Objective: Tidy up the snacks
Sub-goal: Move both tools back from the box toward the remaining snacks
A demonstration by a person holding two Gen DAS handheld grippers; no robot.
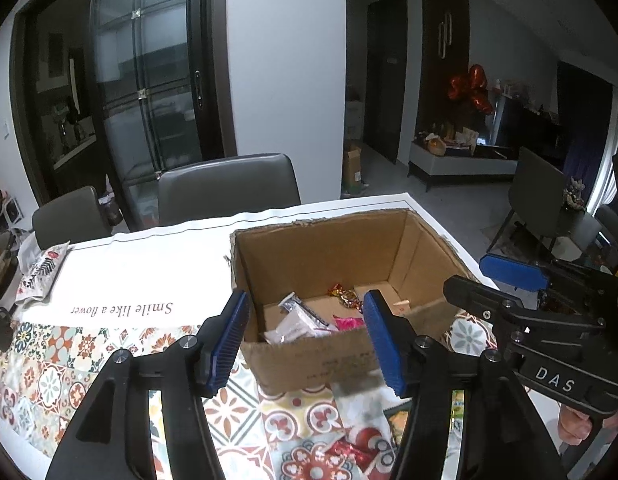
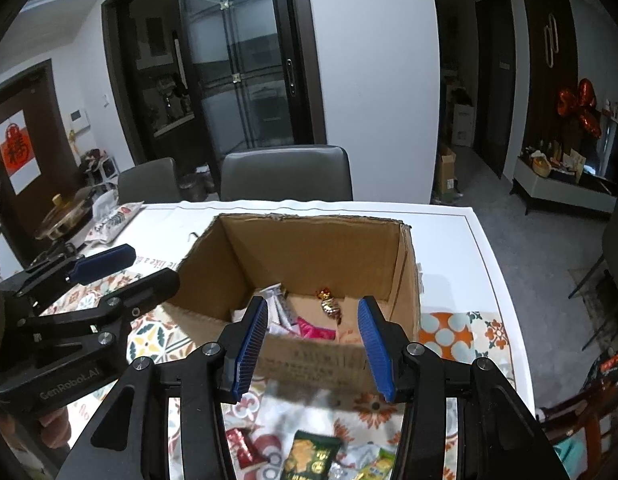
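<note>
An open cardboard box (image 1: 425, 248) (image 2: 309, 248) stands on the patterned tablecloth. Inside lie white and silver packets (image 1: 295, 322) (image 2: 279, 312), a pink packet (image 1: 349, 323) (image 2: 315, 330) and a gold-red candy (image 1: 343, 295) (image 2: 329, 304). My left gripper (image 1: 305, 344) is open and empty, just before the box's near wall. My right gripper (image 2: 311, 348) is open and empty, also at the near wall. Loose snacks lie on the cloth near me: a red candy (image 2: 241, 446) (image 1: 351, 452), a green packet (image 2: 309, 456) and a yellow-green one (image 2: 379, 466).
Grey chairs (image 1: 229, 188) (image 2: 285, 178) stand behind the table. A printed pouch (image 1: 43, 270) (image 2: 113, 218) and a golden pot (image 2: 65, 216) sit at the far left. The table edge (image 2: 497, 280) runs along the right.
</note>
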